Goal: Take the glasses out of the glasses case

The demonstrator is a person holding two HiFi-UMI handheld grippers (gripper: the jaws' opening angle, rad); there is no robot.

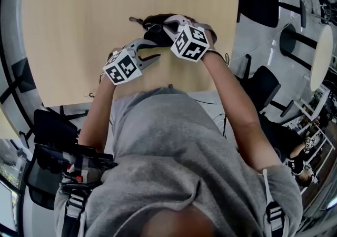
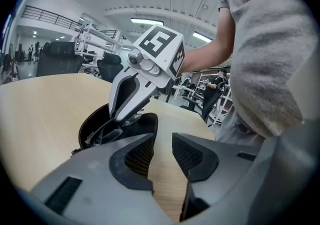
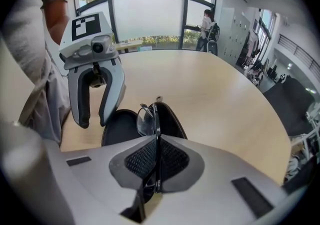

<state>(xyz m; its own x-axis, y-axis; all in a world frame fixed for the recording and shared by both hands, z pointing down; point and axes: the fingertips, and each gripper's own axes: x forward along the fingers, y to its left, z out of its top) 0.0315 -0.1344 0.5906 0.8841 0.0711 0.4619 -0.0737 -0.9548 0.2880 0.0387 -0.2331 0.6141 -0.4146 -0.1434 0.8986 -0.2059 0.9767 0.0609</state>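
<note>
An open black glasses case (image 3: 117,130) lies on the pale wooden table (image 1: 79,30). My right gripper (image 3: 156,161) points steeply down into it, shut on the thin black frame of the glasses (image 3: 145,119), whose lens stands upright just beyond the pads. The left gripper view shows the right gripper (image 2: 119,120) reaching into the case (image 2: 91,121), with the glasses (image 2: 103,136) partly hidden under it. My left gripper (image 2: 162,156) hovers open just beside the case's near edge, with only bare table between its pads (image 2: 140,155). In the head view both grippers meet at the case (image 1: 158,36).
The table's near edge (image 1: 105,101) runs close to the person's grey shirt. Black office chairs (image 1: 260,86) and a round white table (image 1: 321,57) stand on the floor to the right. Cables hang below the table edge.
</note>
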